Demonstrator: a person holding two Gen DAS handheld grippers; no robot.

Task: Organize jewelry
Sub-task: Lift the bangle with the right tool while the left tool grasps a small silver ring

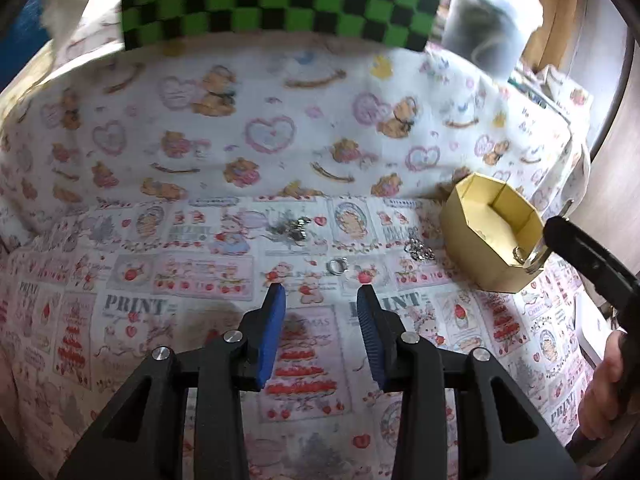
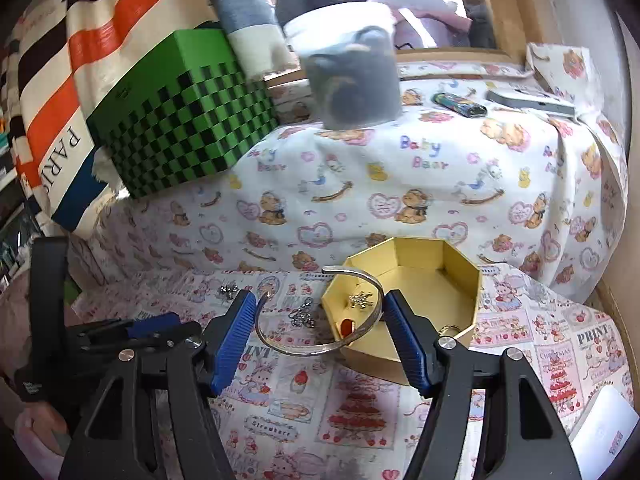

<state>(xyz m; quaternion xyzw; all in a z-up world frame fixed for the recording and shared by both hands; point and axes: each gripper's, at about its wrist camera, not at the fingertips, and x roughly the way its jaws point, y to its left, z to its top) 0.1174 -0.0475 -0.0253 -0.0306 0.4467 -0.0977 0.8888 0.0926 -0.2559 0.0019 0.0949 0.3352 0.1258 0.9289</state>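
Your right gripper [image 2: 320, 320] grips a silver cuff bangle [image 2: 320, 320], poised over the near rim of the yellow box [image 2: 440, 276] at one o'clock. Your left gripper [image 1: 321, 300] is empty, jaws partly parted, the ring [image 1: 337, 267] at twelve. Next, I'd judge: drop the bangle in.

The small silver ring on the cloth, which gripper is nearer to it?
Left. The left gripper hovers just short of the ring, empty; the right gripper holds the bangle over at the yellow box.
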